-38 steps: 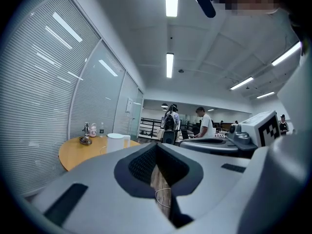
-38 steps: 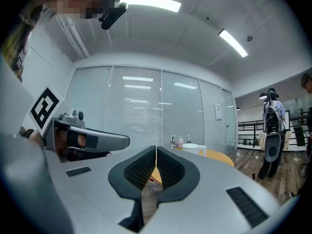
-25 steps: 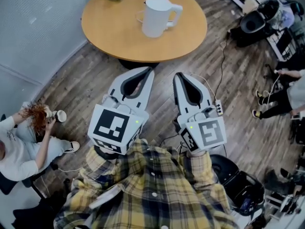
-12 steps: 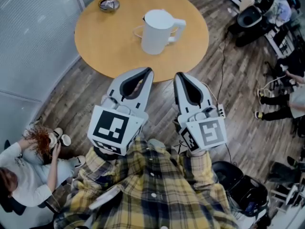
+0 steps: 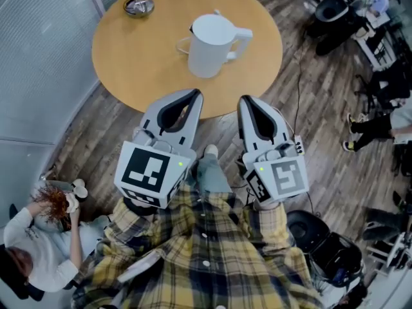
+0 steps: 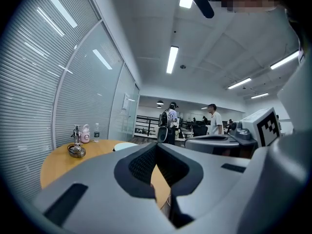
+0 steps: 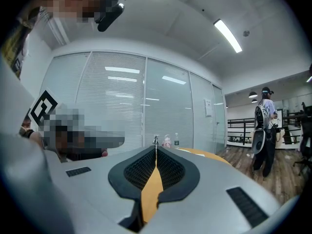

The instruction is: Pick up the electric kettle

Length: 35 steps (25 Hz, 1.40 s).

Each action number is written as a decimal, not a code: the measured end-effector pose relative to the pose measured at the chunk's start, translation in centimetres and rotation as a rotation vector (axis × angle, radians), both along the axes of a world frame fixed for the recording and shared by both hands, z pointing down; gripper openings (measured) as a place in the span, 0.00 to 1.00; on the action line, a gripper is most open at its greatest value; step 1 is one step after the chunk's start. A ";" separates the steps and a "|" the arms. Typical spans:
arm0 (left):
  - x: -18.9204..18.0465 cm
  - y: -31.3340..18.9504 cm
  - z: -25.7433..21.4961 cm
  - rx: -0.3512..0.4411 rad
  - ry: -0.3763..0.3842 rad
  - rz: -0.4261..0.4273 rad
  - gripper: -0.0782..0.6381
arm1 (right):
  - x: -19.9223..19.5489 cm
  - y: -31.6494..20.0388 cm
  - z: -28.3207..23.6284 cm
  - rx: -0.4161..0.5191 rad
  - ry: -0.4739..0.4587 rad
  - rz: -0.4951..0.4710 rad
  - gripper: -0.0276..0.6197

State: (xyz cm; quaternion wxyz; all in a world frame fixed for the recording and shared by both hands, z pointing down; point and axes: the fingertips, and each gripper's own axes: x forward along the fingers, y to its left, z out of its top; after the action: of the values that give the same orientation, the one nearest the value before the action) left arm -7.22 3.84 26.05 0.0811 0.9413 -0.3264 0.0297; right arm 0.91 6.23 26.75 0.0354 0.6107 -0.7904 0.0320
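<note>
Person's shirt (image 5: 206,256): long-sleeved plaid flannel in yellow, navy and white, with white buttons down the front. Trouser leg (image 5: 211,176): blue-grey denim, ending in a pale shoe (image 5: 210,150). Left claw (image 5: 195,93) and right claw (image 5: 245,99): smooth, pale grey moulded shells that taper forward. Each is lined inside with black, mesh-textured pads (image 6: 141,165). Each bears a marker cube (image 5: 149,172) printed with square black-and-white patterns, and a small green light (image 5: 182,164) sits at its upper edge. A thin white cable (image 5: 283,118) loops along the right claw's outer side.
</note>
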 end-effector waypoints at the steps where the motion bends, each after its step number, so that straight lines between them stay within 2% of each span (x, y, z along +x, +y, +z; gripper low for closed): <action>1: 0.1 -0.5 0.1 0.000 0.000 0.000 0.11 | 0.2 -0.4 0.1 -0.003 0.001 0.003 0.10; 8: 2.4 -4.7 0.9 -0.023 -0.003 0.003 0.11 | 2.5 -4.7 0.7 -0.015 0.011 0.006 0.09; 16: 6.0 -9.6 0.5 -0.015 -0.002 -0.040 0.11 | 6.1 -10.3 0.5 -0.008 0.009 -0.040 0.10; 27: 10.1 -17.8 -0.7 0.004 0.007 -0.187 0.11 | 10.8 -19.5 0.3 -0.013 -0.004 -0.178 0.10; 35: 10.6 -19.0 -0.2 -0.001 -0.001 -0.266 0.11 | 12.1 -21.6 0.8 0.002 -0.003 -0.230 0.10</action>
State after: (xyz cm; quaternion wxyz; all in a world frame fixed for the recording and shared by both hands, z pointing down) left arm 3.38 -15.20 25.83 0.0846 0.8897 -0.4482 0.0192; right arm 13.04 -15.33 27.59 0.0370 0.5158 -0.8555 0.0276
